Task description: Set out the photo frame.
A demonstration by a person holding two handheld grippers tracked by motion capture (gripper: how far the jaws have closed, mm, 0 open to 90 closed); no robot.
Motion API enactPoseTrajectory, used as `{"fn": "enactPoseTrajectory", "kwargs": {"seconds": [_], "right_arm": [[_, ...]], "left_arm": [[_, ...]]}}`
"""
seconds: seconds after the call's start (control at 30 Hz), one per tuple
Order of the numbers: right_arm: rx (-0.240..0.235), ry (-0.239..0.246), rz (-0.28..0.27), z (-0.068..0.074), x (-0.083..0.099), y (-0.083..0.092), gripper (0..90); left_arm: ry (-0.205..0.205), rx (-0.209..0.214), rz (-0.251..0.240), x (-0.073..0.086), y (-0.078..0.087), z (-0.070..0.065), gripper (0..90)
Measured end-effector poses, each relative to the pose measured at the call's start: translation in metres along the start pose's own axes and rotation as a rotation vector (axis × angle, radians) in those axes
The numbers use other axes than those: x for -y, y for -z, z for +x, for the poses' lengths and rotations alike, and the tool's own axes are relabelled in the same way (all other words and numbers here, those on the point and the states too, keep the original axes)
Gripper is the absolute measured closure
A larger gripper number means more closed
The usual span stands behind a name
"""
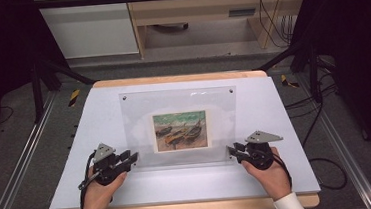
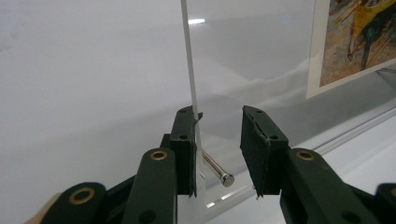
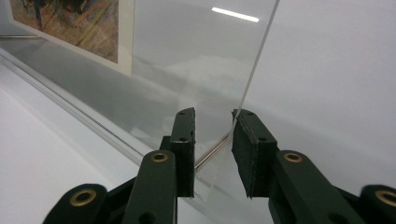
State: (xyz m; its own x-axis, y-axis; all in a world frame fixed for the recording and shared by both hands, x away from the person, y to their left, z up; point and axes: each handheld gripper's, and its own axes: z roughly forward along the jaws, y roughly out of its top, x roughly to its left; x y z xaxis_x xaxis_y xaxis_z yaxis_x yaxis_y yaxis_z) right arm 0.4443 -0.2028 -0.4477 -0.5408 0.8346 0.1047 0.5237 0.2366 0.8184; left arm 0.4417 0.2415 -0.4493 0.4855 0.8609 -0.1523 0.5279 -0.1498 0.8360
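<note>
From the high view we see our left gripper [image 1: 131, 159] and right gripper [image 1: 232, 151] near the front edge of the white tabletop [image 1: 275, 127], each at a lower corner of the clear acrylic frame [image 1: 134, 118], which lies in the middle of the tabletop with its far edge near the back. That view is too coarse to tell us how the jaws meet the frame. The left gripper view settles it for that side: the left gripper [image 2: 217, 140] has its jaws apart, the frame's [image 2: 191, 74] thin plate rests against the left-hand jaw, and a gap is left to the other jaw; a small metal standoff pin [image 2: 216, 170] pokes out of the plate between them. The right gripper view shows the right gripper [image 3: 214, 140] likewise with its jaws apart around the plate's [image 3: 210, 56] corner, the edge touching the right-hand jaw. Farther along, both gripper views catch the painted print [image 3: 70, 23] inside the frame, and the high view shows it [image 1: 181, 130] as boats on a shore, centred. At the far corners two dark screws [image 1: 124, 97] dot the plate.
</note>
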Motion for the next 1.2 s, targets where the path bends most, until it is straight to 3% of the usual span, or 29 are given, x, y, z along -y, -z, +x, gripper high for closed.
{"fn": "enactPoseTrajectory", "kwargs": {"seconds": [0.63,1.2], "right_arm": [[-0.018,0.021,0.020,0.0004,0.0040,0.0027,71.5],[-0.026,0.010,0.036,0.0017,0.0059,0.0032,70.9]], "left_arm": [[-0.020,0.008,0.028,0.0047,0.0035,-0.0022,65.9],[-0.031,0.011,0.038,0.0083,0.0049,-0.0032,65.9]]}}
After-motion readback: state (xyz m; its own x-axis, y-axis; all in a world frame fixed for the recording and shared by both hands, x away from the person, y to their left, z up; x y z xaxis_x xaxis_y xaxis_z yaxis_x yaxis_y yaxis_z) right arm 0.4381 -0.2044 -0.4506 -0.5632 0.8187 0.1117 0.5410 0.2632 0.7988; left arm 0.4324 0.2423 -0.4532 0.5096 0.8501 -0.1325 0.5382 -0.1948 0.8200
